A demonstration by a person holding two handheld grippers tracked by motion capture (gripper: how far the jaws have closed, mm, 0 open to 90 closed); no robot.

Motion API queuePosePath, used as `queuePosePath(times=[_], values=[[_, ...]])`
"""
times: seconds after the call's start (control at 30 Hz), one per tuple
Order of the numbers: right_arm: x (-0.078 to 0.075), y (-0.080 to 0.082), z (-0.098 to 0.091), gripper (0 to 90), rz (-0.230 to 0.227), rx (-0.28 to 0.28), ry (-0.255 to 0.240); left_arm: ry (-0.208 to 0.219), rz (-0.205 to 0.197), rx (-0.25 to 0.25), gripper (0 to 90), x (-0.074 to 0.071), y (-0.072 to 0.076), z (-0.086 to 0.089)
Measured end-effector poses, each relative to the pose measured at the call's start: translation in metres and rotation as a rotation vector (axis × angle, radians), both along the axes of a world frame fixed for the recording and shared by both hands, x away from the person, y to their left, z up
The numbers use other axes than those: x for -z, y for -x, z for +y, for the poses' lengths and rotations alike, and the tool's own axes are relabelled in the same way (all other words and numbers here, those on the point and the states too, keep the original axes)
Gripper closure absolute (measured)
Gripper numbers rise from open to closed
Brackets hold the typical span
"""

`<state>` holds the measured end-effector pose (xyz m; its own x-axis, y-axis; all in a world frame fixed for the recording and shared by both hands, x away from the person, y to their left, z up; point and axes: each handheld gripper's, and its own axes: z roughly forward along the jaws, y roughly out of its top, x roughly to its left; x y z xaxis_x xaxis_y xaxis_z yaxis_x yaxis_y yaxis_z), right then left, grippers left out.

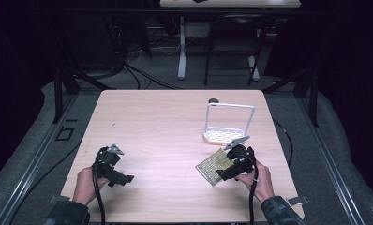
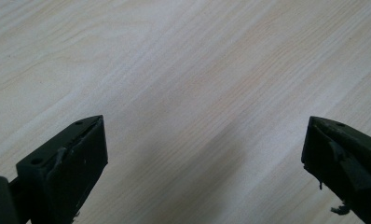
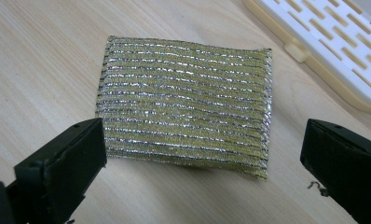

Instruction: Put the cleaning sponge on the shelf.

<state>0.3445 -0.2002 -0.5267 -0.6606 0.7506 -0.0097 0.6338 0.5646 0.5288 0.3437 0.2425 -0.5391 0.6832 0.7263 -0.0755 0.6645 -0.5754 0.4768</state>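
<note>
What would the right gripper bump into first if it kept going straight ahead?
Most likely the sparkly gold scrubbing pad lying on the table: the open right gripper aims straight at it. The white slotted tray sits beyond.

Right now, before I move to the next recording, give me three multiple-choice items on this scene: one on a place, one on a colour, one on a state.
1. Where does the scouring pad lie?
A. in the white rack
B. on the table beside the white rack
C. on the floor

2. What colour is the scouring pad?
A. gold with silver stripes
B. plain blue
C. red

3. How does the right gripper stand?
A. shut on the pad
B. open, holding nothing
C. shut on the rack

Key: 1 B, the pad rests flat on the table; 2 A, shiny stripes show; 3 B, jaws stand wide apart.
</note>
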Motion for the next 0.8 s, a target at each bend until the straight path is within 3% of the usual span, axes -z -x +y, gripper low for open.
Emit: queuePosePath(times=[0.8], values=[[0.023,-0.024,0.027,0.0,0.109,-0.048,0.055,0.0,0.0,-0.001,0.2,0.0,0.0,-0.001]])
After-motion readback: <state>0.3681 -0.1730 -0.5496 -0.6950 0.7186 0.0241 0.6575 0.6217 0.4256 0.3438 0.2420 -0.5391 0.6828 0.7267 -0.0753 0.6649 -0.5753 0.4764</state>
